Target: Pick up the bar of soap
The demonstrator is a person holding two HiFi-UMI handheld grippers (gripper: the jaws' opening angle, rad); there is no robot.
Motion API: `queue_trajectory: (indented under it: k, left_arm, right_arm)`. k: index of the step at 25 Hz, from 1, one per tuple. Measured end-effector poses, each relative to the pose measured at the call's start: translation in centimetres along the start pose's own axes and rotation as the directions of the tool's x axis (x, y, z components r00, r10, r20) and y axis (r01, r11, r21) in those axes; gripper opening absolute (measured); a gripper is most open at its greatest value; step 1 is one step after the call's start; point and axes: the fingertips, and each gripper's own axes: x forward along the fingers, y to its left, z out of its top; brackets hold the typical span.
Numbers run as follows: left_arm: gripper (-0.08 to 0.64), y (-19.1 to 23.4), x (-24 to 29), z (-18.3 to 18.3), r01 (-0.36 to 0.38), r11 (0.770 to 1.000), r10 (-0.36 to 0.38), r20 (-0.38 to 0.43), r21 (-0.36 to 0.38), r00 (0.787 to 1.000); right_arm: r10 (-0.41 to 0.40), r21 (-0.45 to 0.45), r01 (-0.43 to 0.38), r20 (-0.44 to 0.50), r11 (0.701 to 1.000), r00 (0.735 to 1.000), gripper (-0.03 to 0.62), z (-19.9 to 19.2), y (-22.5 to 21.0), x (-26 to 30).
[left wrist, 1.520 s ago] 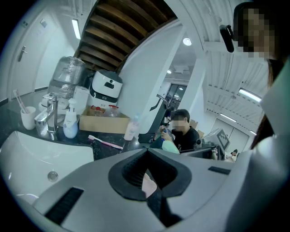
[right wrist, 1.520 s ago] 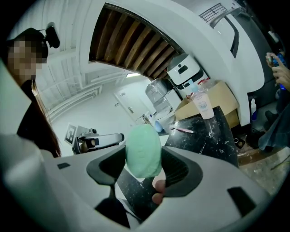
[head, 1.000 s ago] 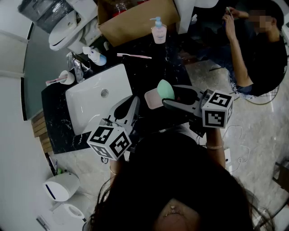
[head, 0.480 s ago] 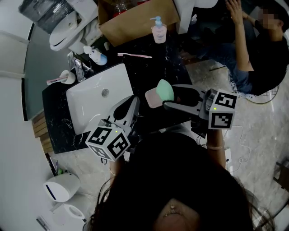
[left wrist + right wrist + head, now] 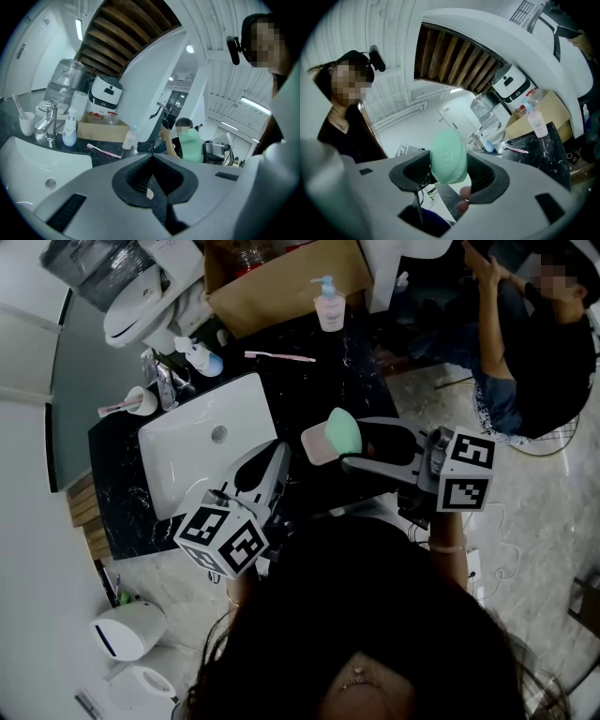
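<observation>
The bar of soap is pale green and oval. My right gripper is shut on it, and it sits between the black pads just over the pink soap dish on the black counter. In the right gripper view the soap stands on edge between the jaws of the right gripper. My left gripper is shut and holds nothing, by the near right corner of the sink. In the left gripper view the left gripper has its pads touching, and the soap shows to the right, raised above the counter.
A white sink basin is set in the black marble counter. Behind it are a faucet, a cup, a pink toothbrush, a pump bottle and a cardboard box. A person sits at the right.
The right gripper's marker cube has shifted slightly right and turned, with the soap still held over the dish. The seated person's raised arm has moved. The left gripper has barely shifted.
</observation>
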Motion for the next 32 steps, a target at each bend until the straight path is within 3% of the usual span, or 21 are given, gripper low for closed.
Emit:
queue_trajectory:
  k: [32]
  left_arm:
    - [0.008, 0.7, 1.9, -0.1, 0.001, 1.000, -0.002, -0.030, -0.015, 1.000]
  right_arm:
    - [0.000, 0.021, 0.001, -0.014, 1.000, 1.000, 0.245, 0.1, -1.6, 0.0]
